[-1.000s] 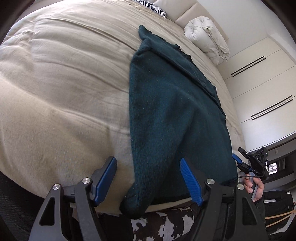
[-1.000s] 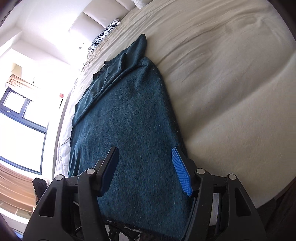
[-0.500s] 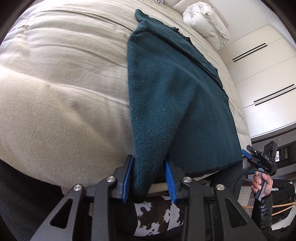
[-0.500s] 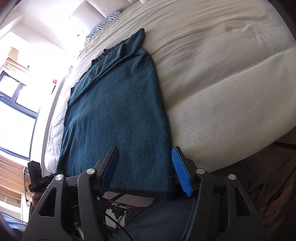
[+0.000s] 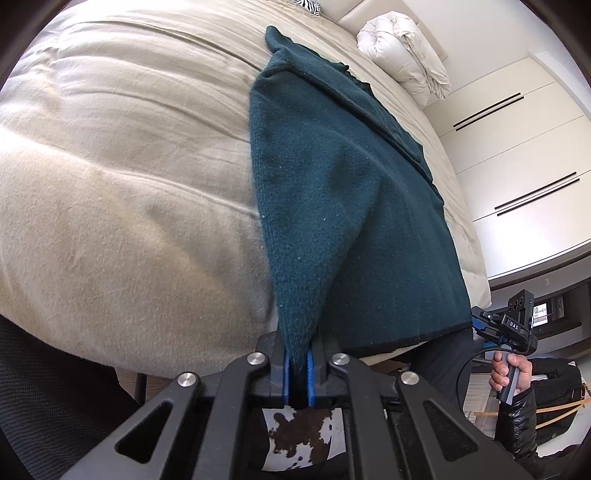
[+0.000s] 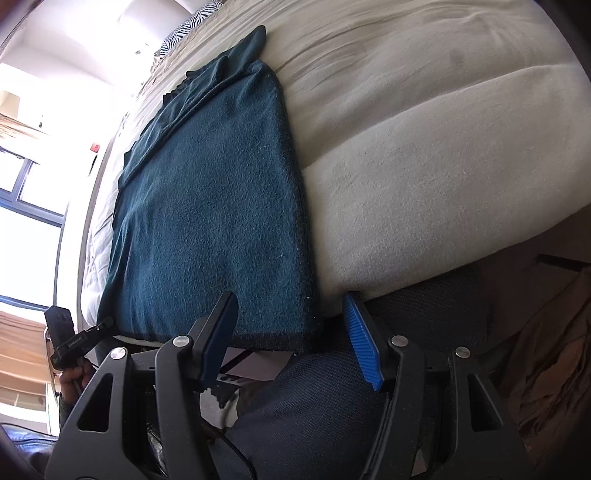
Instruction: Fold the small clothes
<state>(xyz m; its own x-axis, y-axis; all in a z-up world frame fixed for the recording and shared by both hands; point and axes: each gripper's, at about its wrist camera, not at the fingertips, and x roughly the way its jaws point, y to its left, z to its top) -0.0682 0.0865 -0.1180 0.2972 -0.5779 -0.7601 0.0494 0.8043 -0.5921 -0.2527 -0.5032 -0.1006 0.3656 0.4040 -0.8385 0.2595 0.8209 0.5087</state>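
Observation:
A dark teal knitted garment lies lengthwise on a beige bed, its hem at the near edge. My left gripper is shut on the garment's near left hem corner, and the cloth rises in a ridge from the blue pads. In the right wrist view the same garment lies flat. My right gripper is open, its blue pads on either side of the near right hem corner, not touching it. The right gripper also shows in the left wrist view, held by a hand.
A white rolled duvet lies at the far end of the bed. White wardrobe doors stand to the right. A zebra-print pillow lies at the bed's head. A window is on the left. A cowhide rug lies below.
My left gripper closed from wide open onto the garment's near left corner and pulled it into a ridge. My right gripper drew back toward the bed's near edge, staying open.

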